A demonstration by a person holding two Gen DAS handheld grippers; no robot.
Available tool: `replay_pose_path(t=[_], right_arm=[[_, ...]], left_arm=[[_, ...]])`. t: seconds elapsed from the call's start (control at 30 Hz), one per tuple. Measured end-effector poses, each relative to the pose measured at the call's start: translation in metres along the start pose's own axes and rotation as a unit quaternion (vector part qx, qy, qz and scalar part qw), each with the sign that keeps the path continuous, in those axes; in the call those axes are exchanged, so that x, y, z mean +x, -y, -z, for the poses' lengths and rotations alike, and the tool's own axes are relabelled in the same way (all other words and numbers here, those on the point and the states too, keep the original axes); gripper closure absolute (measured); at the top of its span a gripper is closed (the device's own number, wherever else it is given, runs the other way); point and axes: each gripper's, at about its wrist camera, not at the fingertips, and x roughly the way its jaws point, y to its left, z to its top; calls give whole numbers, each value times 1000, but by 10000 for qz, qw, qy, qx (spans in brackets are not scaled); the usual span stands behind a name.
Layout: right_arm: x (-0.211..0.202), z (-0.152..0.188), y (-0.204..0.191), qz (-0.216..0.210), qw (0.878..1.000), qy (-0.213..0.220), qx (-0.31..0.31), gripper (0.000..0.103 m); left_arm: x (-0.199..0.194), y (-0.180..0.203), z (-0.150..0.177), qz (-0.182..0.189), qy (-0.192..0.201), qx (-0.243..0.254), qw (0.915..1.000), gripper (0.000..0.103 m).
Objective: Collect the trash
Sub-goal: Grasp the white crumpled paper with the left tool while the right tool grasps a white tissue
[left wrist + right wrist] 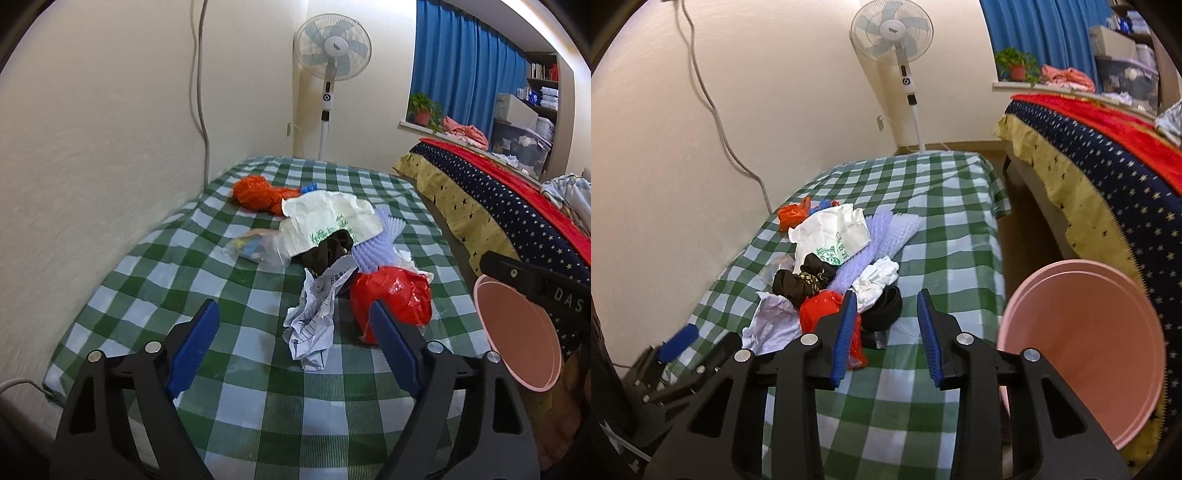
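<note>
Trash pile [332,251] lay mid-bench [147,295], bin [1082,347] at its right edge. Left gripper [295,339] gaped around crumpled paper [314,317]; right gripper [886,328] half-closed, empty. Best to centre the paper before squeezing

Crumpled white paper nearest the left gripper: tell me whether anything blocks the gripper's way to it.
Nothing visible does. The crumpled white paper lies on the checked cloth ahead of the left gripper, whose jaws stand open and empty. The red plastic bag sits close beside the paper, behind the gripper's right-hand finger.

Green-checked tablecloth [258,406], pink bucket [1100,332]
</note>
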Motion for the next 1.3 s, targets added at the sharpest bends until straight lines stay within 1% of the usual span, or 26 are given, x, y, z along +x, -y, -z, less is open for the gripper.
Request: replay_pose_path(t=[0.17,0.27,0.4,0.47,0.5,0.53,0.57,0.6,0.63,0.7,0.73,0.77,0.9,0.97,1.1,1.2,1.3], right_arm=[[25,-5,6,-204,9991,-209,296,69],[44,-6,9,-350,9974,-416,482,69],[62,-4,7,-494,9950,-631,602,68],[70,-4,6,-551,9937,-720,660,69],[73,-4,7,-590,9928,-763,706,70],[77,-3,8,-622,9920,-809,737,77],[79,-3,8,-651,9913,-856,762,81],[81,-2,8,-688,9904,-913,780,82],[83,-1,8,-717,9898,-947,791,86],[84,-1,6,-740,9896,-975,759,88],[84,-1,5,-746,9898,-976,726,89],[83,-2,4,-750,9901,-964,692,91],[75,-5,1,-731,9923,-817,581,93],[71,-7,1,-736,9931,-741,539,93],[56,-12,-2,-713,9952,-540,400,94],[45,-15,-1,-707,9959,-424,362,94],[34,-17,0,-691,9965,-324,342,94]], left_arm=[[14,0,-1,6,-103,26,9999,29],[22,-1,0,-17,-168,7,9999,31],[31,-2,1,-8,-279,16,9996,35],[34,-2,0,2,-316,15,9995,38],[35,-3,0,15,-340,1,9994,38],[36,-3,0,24,-351,-6,9994,40],[38,-3,-1,33,-365,-10,9993,41],[39,-2,0,49,-391,-8,9992,42],[40,-2,0,56,-412,-8,9991,43],[43,-2,0,78,-486,-18,9988,47],[45,-2,1,86,-511,-19,9987,51],[45,-2,1,103,-537,-26,9985,57],[46,0,1,232,-580,-19,9980,74],[45,0,0,240,-579,5,9980,82],[40,0,-1,198,-534,27,9984,87],[34,0,-3,184,-473,35,9987,88],[26,0,-4,174,-420,52,9990,91]])
